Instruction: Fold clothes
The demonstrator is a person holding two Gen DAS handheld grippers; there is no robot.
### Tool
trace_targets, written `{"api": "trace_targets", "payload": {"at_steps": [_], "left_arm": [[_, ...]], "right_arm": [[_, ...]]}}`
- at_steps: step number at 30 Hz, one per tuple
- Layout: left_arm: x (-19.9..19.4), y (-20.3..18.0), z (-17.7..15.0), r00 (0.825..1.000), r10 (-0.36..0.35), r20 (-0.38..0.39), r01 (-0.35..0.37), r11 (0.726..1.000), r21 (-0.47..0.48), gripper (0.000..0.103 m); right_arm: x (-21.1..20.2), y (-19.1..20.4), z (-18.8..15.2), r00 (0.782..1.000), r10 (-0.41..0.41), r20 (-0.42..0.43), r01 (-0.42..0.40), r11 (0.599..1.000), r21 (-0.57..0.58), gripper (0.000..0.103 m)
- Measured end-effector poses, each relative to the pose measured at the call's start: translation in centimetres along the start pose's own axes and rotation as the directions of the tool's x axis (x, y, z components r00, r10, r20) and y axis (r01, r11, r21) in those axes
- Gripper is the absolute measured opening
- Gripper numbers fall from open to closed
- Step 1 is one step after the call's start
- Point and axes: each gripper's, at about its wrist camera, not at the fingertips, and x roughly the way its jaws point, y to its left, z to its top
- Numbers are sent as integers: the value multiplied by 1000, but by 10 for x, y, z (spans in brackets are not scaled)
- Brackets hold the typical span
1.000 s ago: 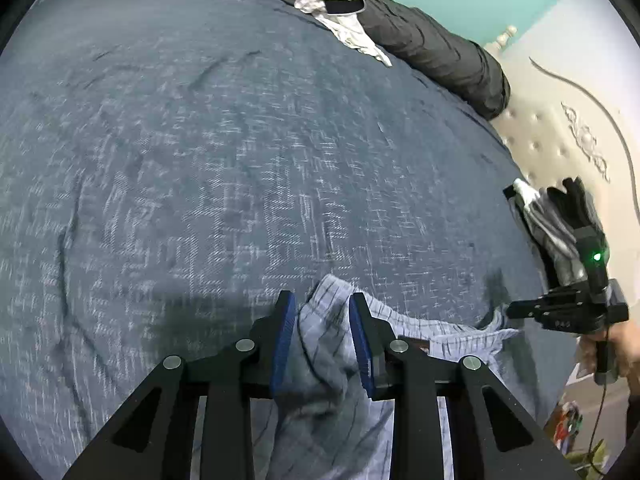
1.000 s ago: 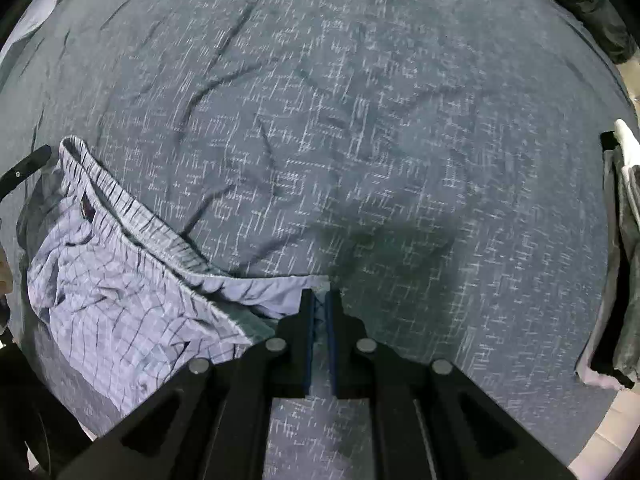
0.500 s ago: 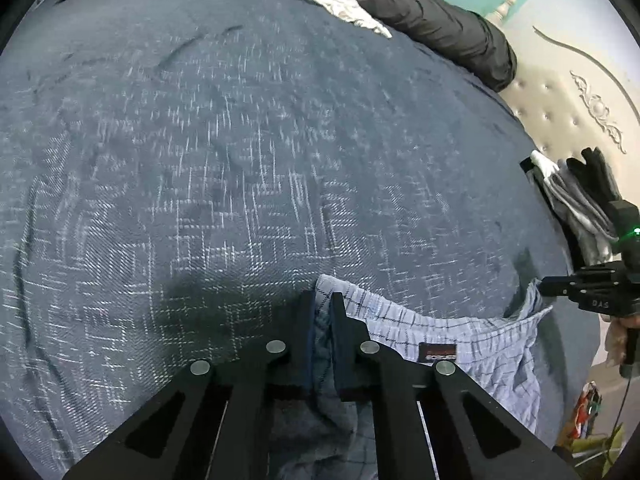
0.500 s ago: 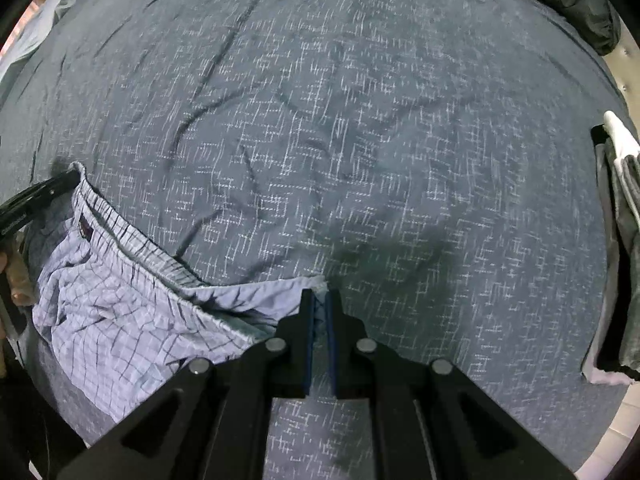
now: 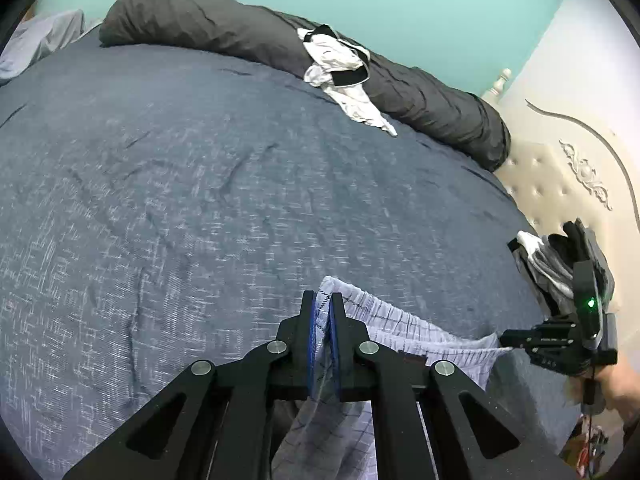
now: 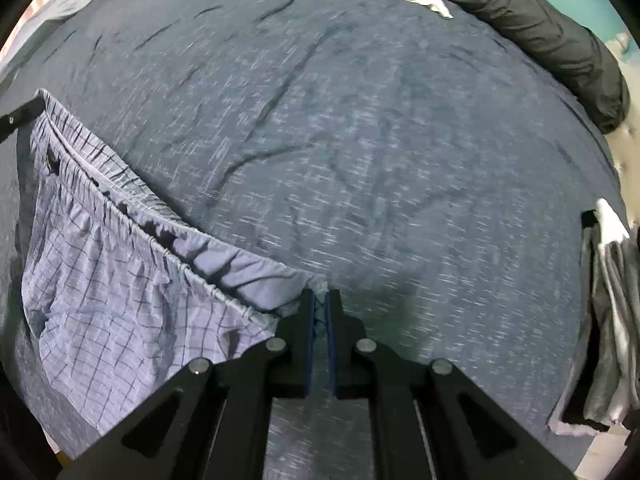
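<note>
Light-blue checked shorts (image 5: 404, 330) hang stretched by the waistband between my two grippers, above the dark blue bed cover (image 5: 200, 200). My left gripper (image 5: 323, 300) is shut on one end of the waistband. In the right wrist view my right gripper (image 6: 320, 296) is shut on the other end, and the shorts (image 6: 100, 280) sag to the left toward the left gripper's tip (image 6: 16, 116). The left wrist view also shows the right gripper (image 5: 508, 340) at the right edge, with the cloth pulled taut to it.
A black rolled duvet (image 5: 240, 36) lies along the bed's far side with a white-and-black garment (image 5: 340, 68) on it. A stack of folded clothes (image 6: 608, 320) sits at the bed's right edge. A cream padded headboard (image 5: 560, 184) stands behind.
My left gripper's jaws closed on the waistband. Both grippers rose and tilted up, lifting the shorts off the bed and stretching the waistband between them.
</note>
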Motion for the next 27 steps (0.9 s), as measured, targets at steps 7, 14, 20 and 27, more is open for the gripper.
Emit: {"api": "trace_targets", "payload": {"at_steps": [7, 14, 20, 27], "left_arm": [[9, 7, 1, 999, 32, -33, -32, 999, -15, 6], [18, 16, -10, 995, 10, -98, -14, 999, -37, 6], [17, 12, -14, 994, 7, -110, -11, 999, -30, 6], [14, 10, -14, 995, 4, -105, -8, 999, -32, 6]], "right_arm": [[-15, 6, -8, 1000, 21, 10, -21, 999, -26, 5], [-13, 22, -31, 989, 118, -86, -123, 991, -55, 6], [-26, 20, -40, 977, 192, -94, -193, 981, 0, 11], [-55, -29, -35, 973, 226, 53, -233, 945, 228, 11]]}}
